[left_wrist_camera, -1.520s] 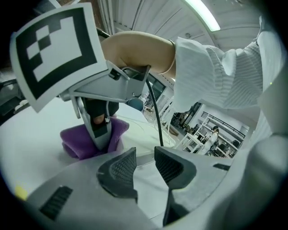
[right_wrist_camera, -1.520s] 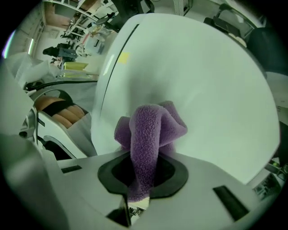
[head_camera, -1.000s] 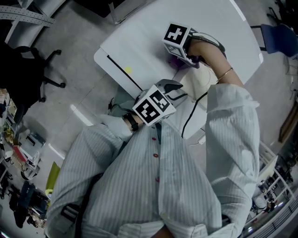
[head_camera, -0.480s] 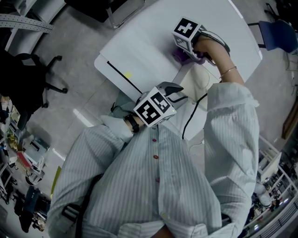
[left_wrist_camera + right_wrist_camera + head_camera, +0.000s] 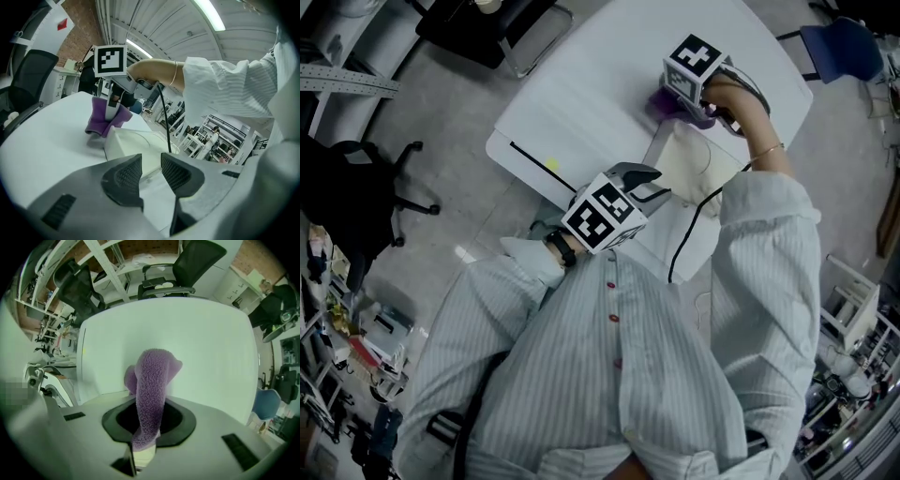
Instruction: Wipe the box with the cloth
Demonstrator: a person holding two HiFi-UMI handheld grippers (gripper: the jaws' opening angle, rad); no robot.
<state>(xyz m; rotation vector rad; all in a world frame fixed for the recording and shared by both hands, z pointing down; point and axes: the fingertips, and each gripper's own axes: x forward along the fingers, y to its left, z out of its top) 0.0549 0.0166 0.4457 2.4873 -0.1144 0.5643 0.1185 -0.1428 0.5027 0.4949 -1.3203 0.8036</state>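
Note:
A cream box [image 5: 694,161] lies on the white table [image 5: 591,84]. At the box's far end, against its side, hangs a purple cloth [image 5: 656,103], and my right gripper [image 5: 675,105] is shut on it. The right gripper view shows the cloth [image 5: 152,390] sticking up from between the jaws over the tabletop. My left gripper [image 5: 647,178] hovers at the near left corner of the box, open by a narrow gap with nothing in it. From the left gripper view [image 5: 152,176] the box [image 5: 140,145], the cloth [image 5: 105,117] and the right gripper [image 5: 111,108] stand just ahead.
A black cable [image 5: 684,234] runs over the box's near end towards the person. A small yellow spot [image 5: 551,166] and a dark line [image 5: 539,161] mark the table's near left edge. Office chairs stand at the left [image 5: 356,187], back [image 5: 502,28] and far right [image 5: 834,42].
The right gripper and the cloth have slid farther away along the box's far end, up and right in the head view. The left gripper has stayed in place.

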